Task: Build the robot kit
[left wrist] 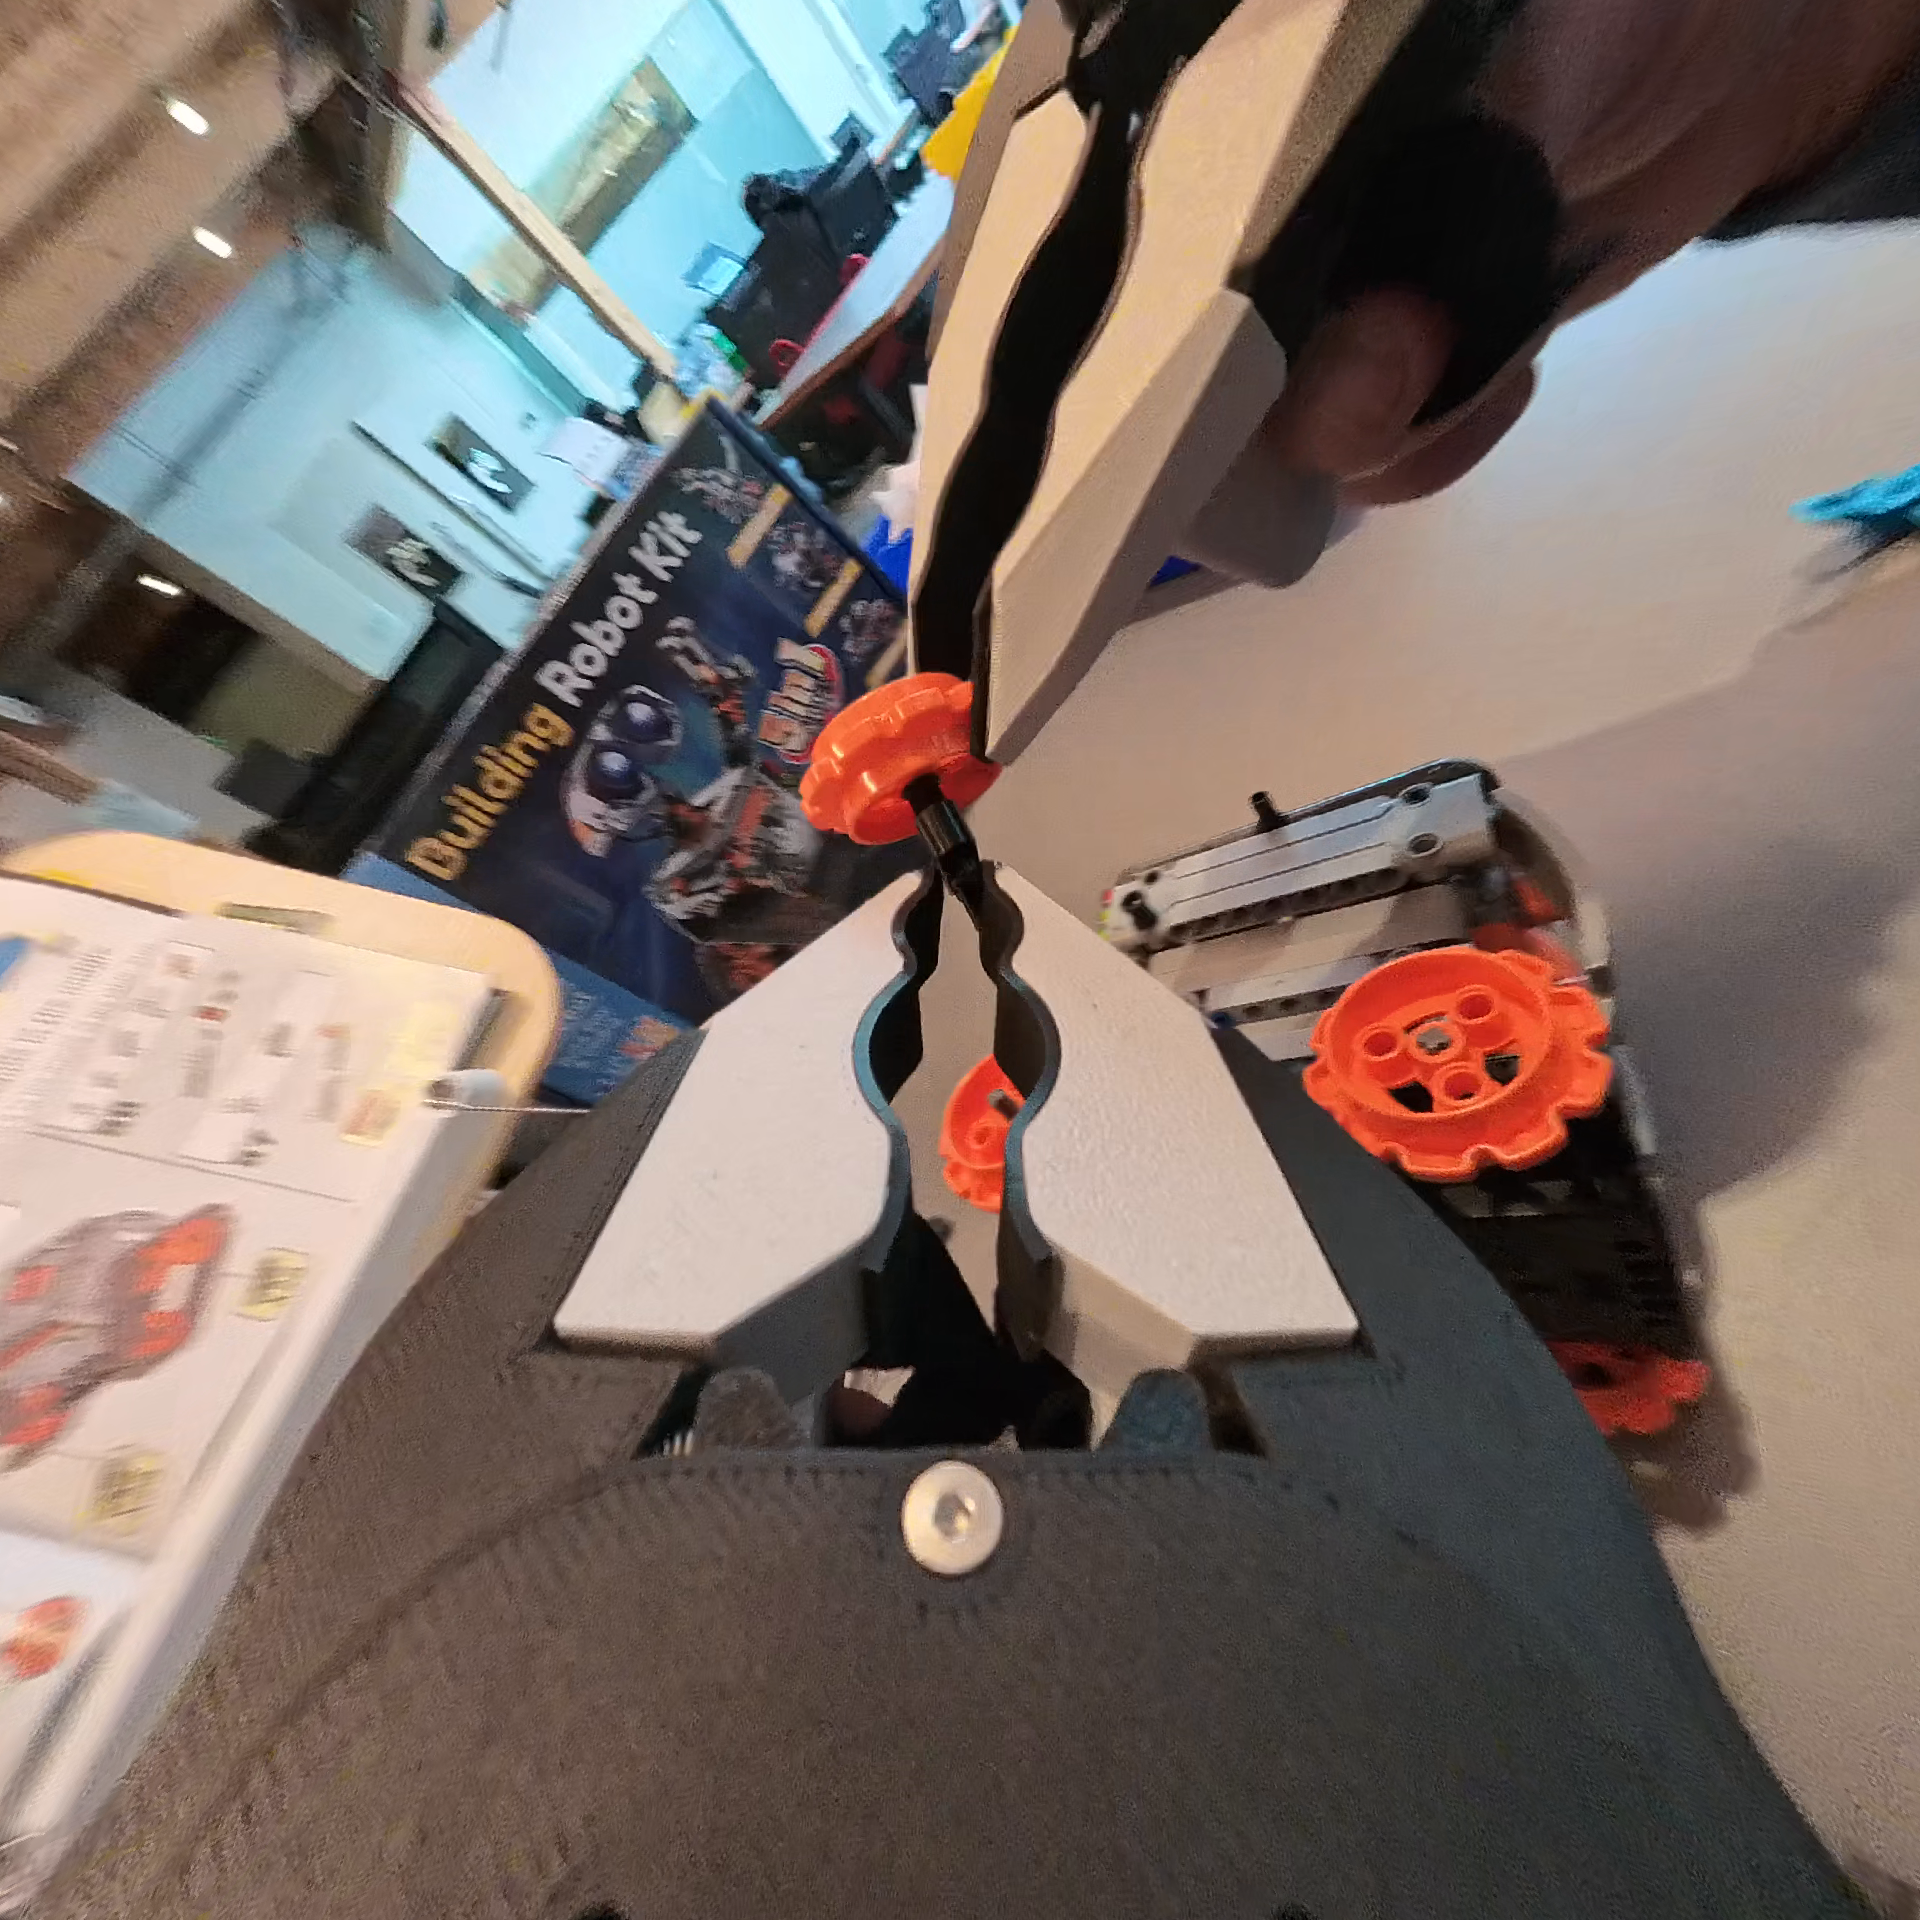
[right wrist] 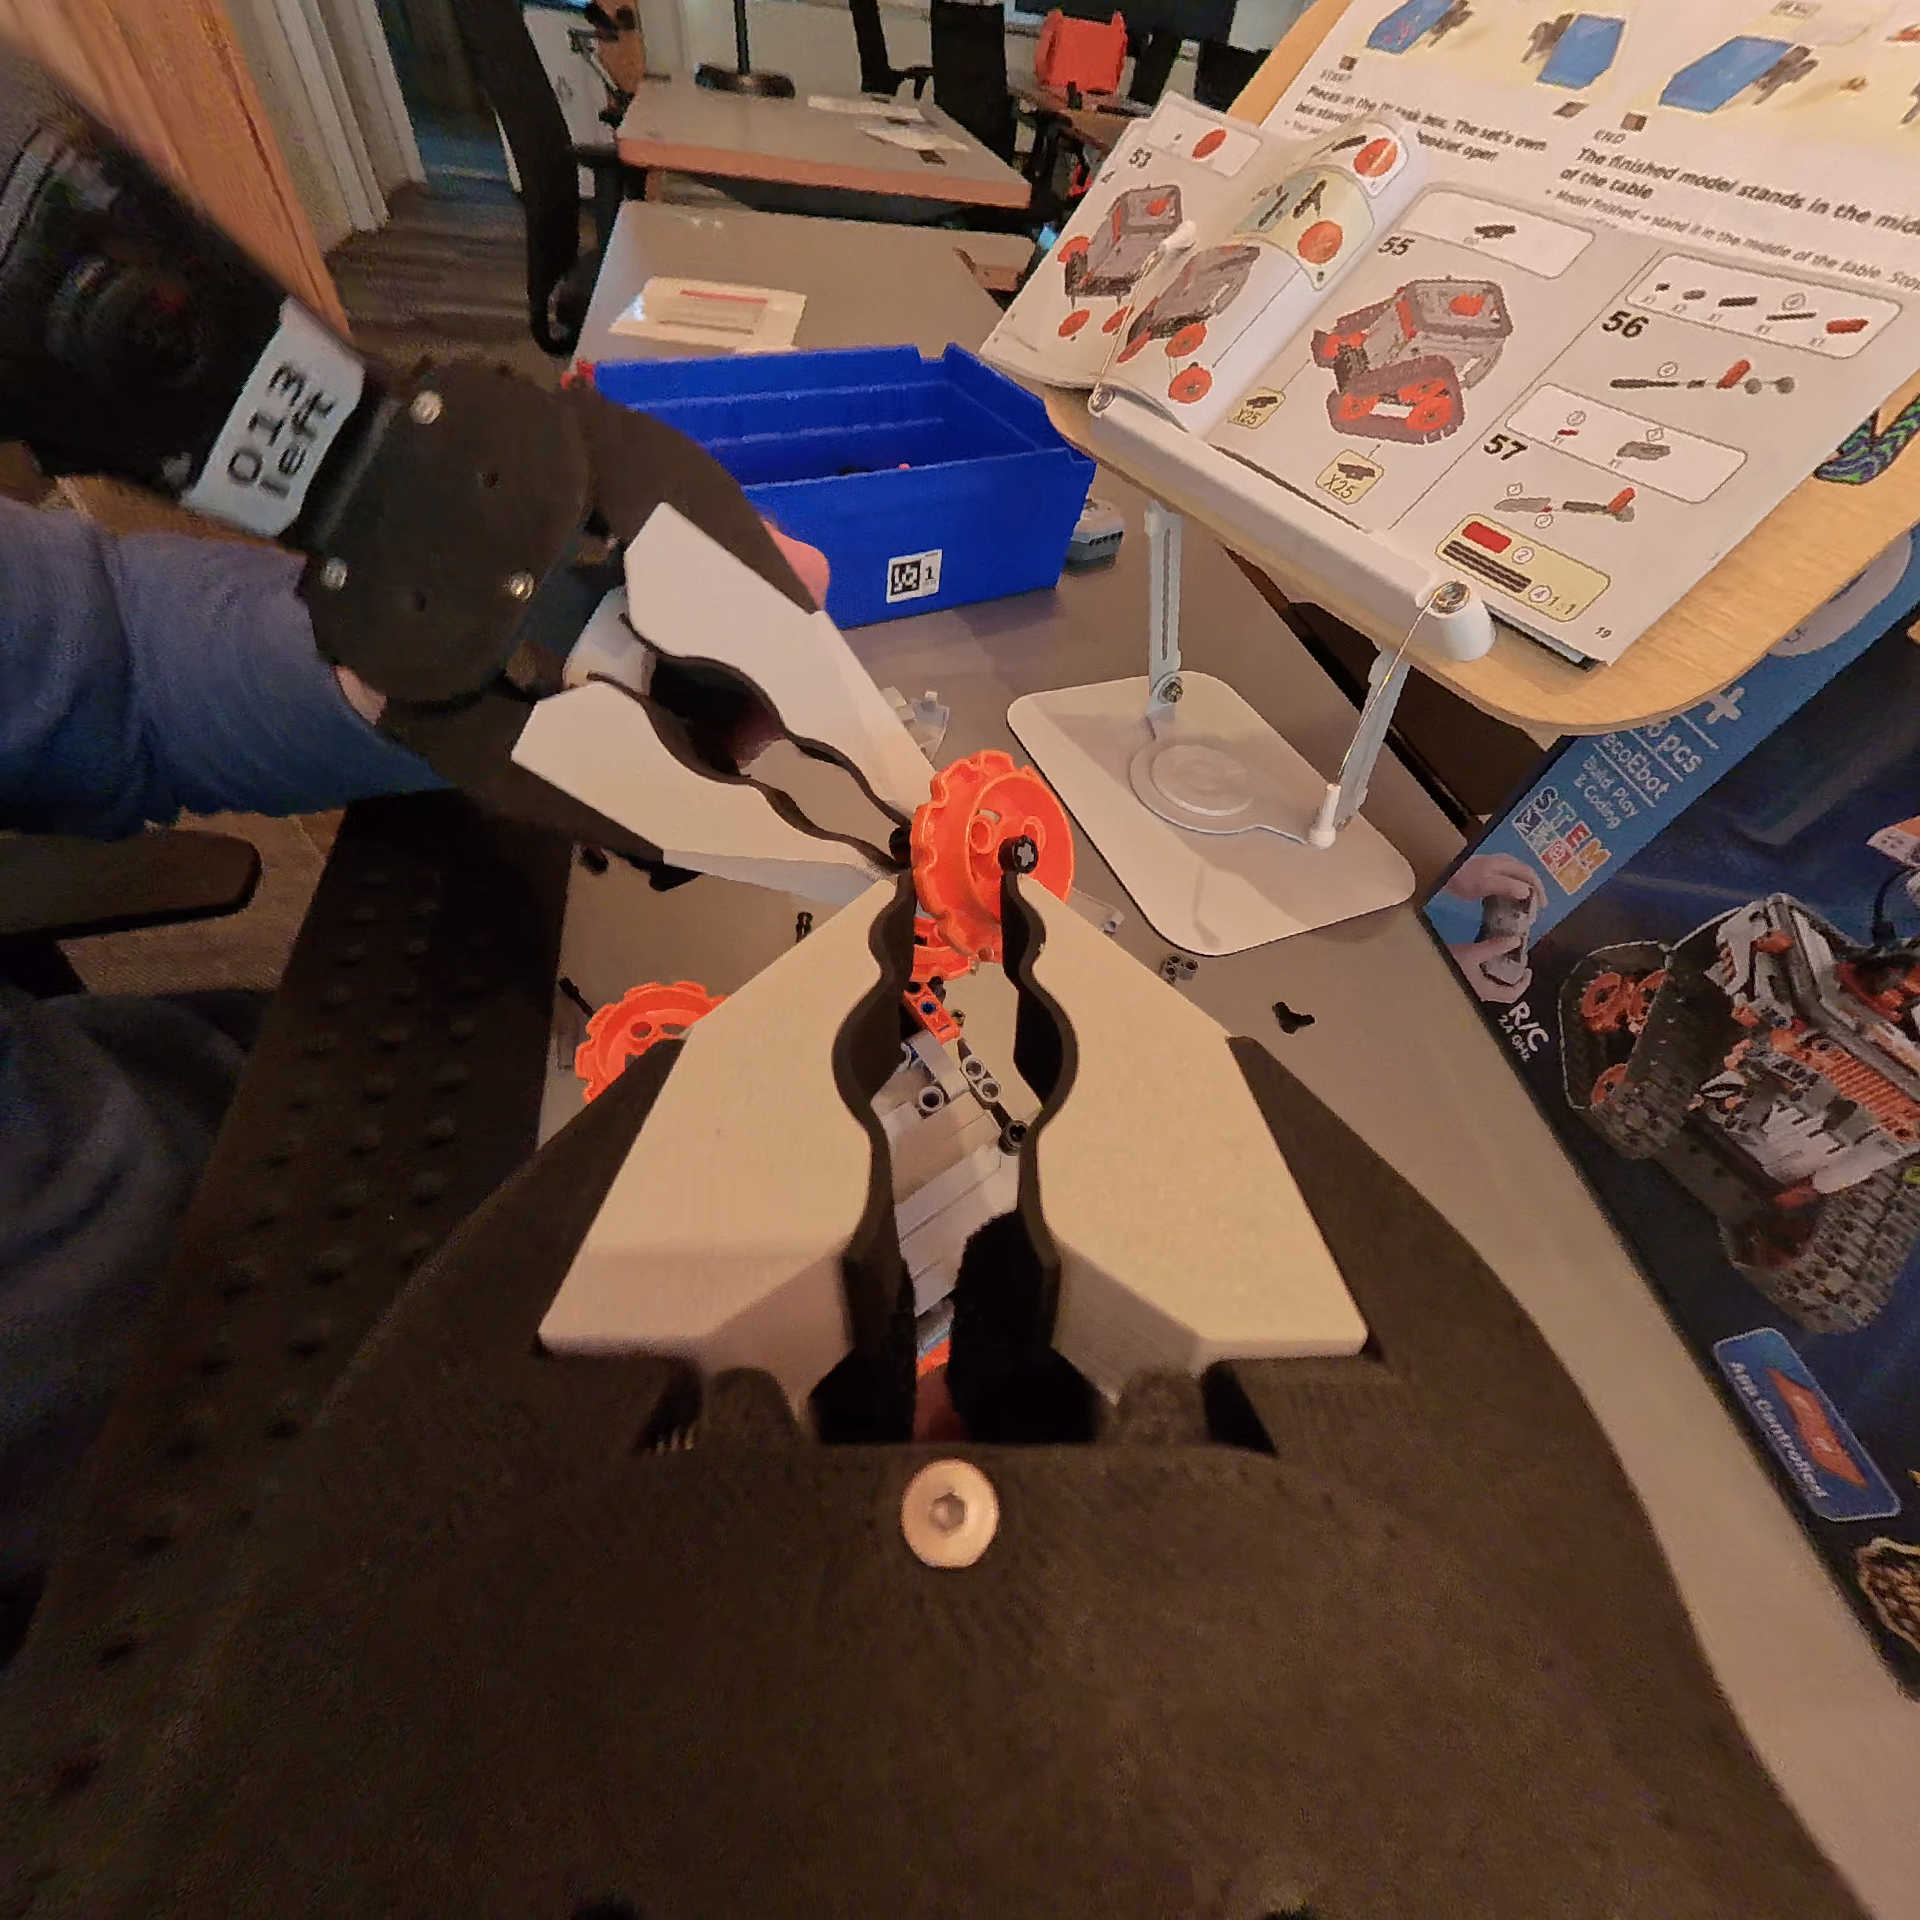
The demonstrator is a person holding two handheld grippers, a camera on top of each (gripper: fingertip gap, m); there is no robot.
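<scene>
My left gripper (left wrist: 961, 883) is shut on a short black pin (left wrist: 940, 831) at its fingertips. An orange toothed wheel (left wrist: 894, 758) sits on the pin's far end. My right gripper (left wrist: 971, 717) comes down from above and is shut on the wheel's rim. In the right wrist view the wheel (right wrist: 987, 831) stands between my right gripper's (right wrist: 956, 883) tips, with the pin's end (right wrist: 1018, 854) at its hub, and the left gripper (right wrist: 894, 847) reaches in from the left. A grey and black tracked model (left wrist: 1351, 894) with orange wheels (left wrist: 1455, 1060) lies on the table below; it also shows under my right fingers (right wrist: 935, 1091).
An open instruction booklet (right wrist: 1455, 364) rests on a white stand (right wrist: 1205, 790), also at the left of the left wrist view (left wrist: 208, 1091). A blue parts bin (right wrist: 883, 468) stands behind. The kit's box (right wrist: 1714, 1039) (left wrist: 644, 727) lies nearby. Small black parts (right wrist: 1288, 1016) lie loose on the grey table (right wrist: 1403, 1091). Less than 4 cm separates the two grippers' tips.
</scene>
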